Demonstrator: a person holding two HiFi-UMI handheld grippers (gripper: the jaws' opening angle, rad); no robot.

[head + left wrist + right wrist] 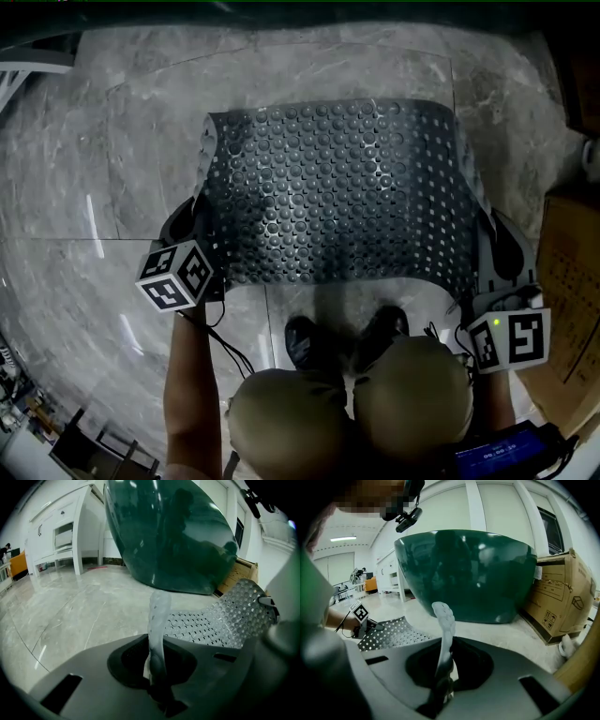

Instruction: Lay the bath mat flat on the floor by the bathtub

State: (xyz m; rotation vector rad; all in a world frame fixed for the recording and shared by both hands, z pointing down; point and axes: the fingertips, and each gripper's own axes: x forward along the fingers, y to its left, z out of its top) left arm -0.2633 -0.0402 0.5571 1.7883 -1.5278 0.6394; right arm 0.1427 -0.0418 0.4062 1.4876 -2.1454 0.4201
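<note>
Bath mat (337,187) gripped by left tongs (157,691), right tongs (440,686); bathtub (468,573) only in gripper views

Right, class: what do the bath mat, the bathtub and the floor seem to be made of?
Bath mat: likely soft translucent rubber or plastic; perforated, studded, sagging. Bathtub: hard, glossy dark green, mirror-like reflections; material unclear. Floor: polished grey veined stone or tile, with grout lines.

Dim head view, glare streaks on marble floor (84,187), fisheye vignetting, blurred foreground in gripper views
</note>
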